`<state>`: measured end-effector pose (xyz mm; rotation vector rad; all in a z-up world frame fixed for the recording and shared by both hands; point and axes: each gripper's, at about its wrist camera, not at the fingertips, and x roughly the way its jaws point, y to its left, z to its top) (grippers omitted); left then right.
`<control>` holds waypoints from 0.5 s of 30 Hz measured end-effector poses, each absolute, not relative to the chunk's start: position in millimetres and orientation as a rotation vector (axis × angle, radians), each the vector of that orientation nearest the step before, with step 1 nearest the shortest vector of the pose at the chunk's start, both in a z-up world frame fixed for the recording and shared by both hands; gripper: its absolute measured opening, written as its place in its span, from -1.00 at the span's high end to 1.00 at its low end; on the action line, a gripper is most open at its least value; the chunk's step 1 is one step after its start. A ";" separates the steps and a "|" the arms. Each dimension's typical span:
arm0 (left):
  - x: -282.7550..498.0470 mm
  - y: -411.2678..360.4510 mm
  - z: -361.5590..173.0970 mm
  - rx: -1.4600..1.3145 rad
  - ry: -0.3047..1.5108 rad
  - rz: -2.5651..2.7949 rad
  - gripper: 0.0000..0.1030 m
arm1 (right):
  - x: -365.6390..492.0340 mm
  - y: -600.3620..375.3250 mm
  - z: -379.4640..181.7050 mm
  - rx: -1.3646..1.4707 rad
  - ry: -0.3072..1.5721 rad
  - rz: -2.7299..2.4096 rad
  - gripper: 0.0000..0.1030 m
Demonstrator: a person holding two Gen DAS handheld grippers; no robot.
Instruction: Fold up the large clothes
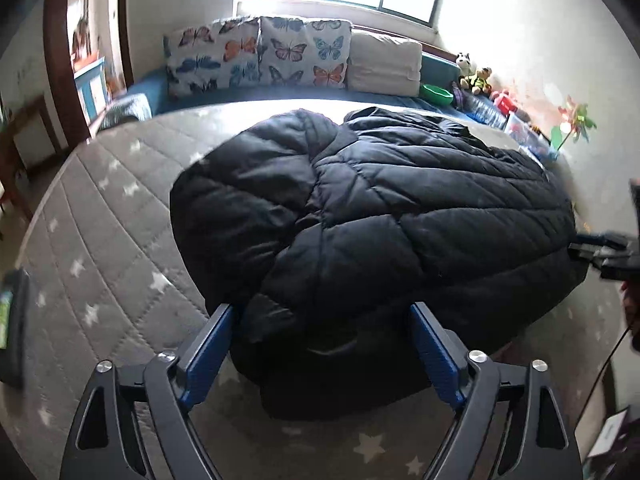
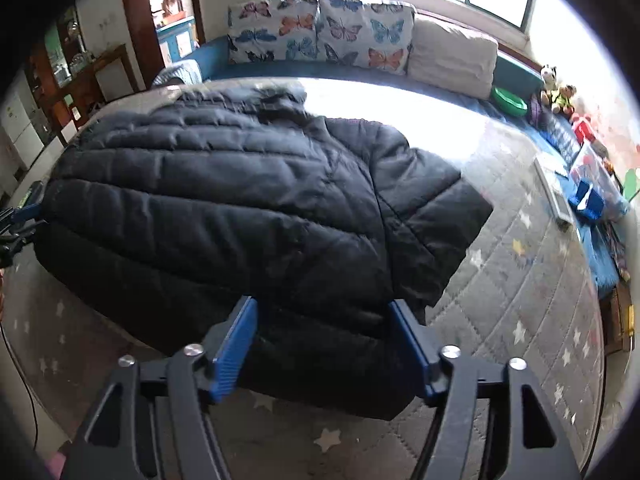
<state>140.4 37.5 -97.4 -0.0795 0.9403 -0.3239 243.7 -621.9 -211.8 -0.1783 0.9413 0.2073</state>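
A black quilted puffer jacket (image 1: 380, 216) lies folded in a bulky heap on the grey star-patterned mattress (image 1: 104, 240). My left gripper (image 1: 320, 312) is open, its blue fingers (image 1: 218, 344) wide apart on either side of the jacket's near edge and not pressing on it. In the right wrist view the jacket (image 2: 224, 208) fills the middle, one sleeve or flap sticking out to the right. My right gripper (image 2: 322, 304) is open too, straddling the jacket's near hem with its pads clear. Each gripper shows at the edge of the other's view: the right gripper (image 1: 600, 248) and the left gripper (image 2: 20, 216).
Butterfly pillows (image 1: 260, 56) and a cream cushion (image 1: 384, 64) line the far side under a bright window. A green bowl (image 1: 436, 94), soft toys (image 1: 474, 74), a pinwheel (image 1: 572, 120) and boxes (image 2: 588, 196) crowd the right edge. A dark flat object (image 1: 14, 320) lies at the mattress's left edge. A doorway (image 2: 172, 4) opens far left.
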 end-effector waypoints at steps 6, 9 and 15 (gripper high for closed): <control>146.3 51.1 -108.3 -0.170 0.968 -0.322 -0.88 | 242.6 -627.4 -219.0 -0.130 0.934 0.205 -0.51; 134.0 56.8 -92.5 -0.137 0.920 -0.289 -0.88 | 235.6 -622.5 -208.1 -0.170 0.920 0.182 -0.51; 120.9 69.4 -47.5 -0.164 0.816 -0.306 -0.88 | 219.1 -614.1 -171.0 -0.174 0.811 0.187 -0.51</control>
